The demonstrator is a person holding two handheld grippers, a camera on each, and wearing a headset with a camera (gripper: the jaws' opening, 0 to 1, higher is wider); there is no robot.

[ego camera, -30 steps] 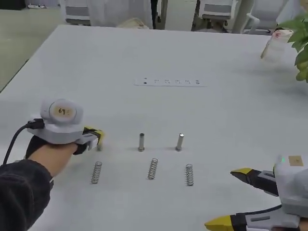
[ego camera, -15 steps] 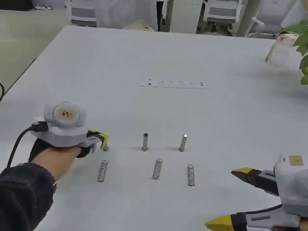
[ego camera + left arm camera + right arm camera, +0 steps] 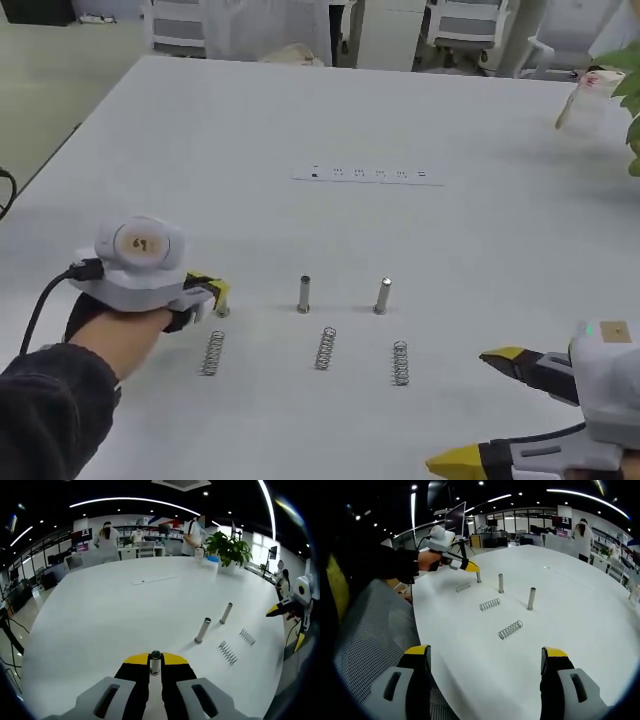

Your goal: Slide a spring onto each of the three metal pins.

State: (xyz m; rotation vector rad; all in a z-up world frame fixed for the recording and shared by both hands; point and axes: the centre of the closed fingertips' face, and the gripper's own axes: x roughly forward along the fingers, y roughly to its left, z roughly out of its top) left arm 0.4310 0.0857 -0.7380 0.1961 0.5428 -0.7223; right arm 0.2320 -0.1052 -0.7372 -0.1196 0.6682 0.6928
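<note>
1. Springs (image 3: 324, 348) flat on desk (image 3: 300, 120), one before each pin; none threaded.
2. Left pin (image 3: 155, 662) upright, clenched in left gripper (image 3: 213, 296).
3. Right gripper (image 3: 485, 651) released, jaws wide, apart from springs.
4. Best: hold pin plumb, pinch left spring (image 3: 212, 352) by one end, align over tip.

Power strip (image 3: 367, 175), potted plant (image 3: 228, 550)

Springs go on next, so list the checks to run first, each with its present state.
1. Left gripper shut on left pin: ok.
2. Middle pin and right pin upright: ok.
3. Right gripper open and empty: ok.
4. Right spring lying free: ok.
5. Left spring and middle spring on pins: not ok, both lie on the table.
6. Grip on left pin firm: cannot tell.
</note>
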